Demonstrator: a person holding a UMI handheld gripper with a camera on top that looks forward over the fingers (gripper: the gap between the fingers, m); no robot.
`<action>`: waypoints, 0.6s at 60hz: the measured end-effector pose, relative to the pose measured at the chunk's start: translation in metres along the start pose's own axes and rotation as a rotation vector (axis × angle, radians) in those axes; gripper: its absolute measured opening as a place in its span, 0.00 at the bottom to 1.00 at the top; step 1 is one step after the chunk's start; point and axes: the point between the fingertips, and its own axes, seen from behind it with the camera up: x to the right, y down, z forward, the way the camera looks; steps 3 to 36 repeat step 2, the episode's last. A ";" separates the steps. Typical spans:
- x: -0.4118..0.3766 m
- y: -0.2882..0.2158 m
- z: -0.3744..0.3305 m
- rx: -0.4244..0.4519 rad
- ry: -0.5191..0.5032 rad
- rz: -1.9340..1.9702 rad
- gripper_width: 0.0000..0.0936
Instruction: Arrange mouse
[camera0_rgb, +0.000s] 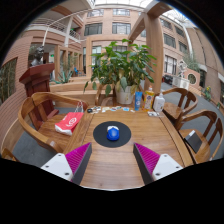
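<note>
A blue mouse lies on a round dark mouse mat in the middle of a wooden table. My gripper is open, its two magenta-padded fingers spread wide apart over the table's near part. The mouse and mat are just ahead of the fingers, in line with the gap between them. Nothing is held.
Wooden chairs stand at the table's left and right; a red item lies on the left chair's seat. A potted plant, bottles and a white jug stand at the table's far edge.
</note>
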 end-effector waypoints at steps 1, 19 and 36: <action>-0.001 0.000 0.000 -0.001 -0.002 -0.001 0.91; -0.001 0.000 0.000 -0.001 -0.003 0.000 0.91; -0.001 0.000 0.000 -0.001 -0.003 0.000 0.91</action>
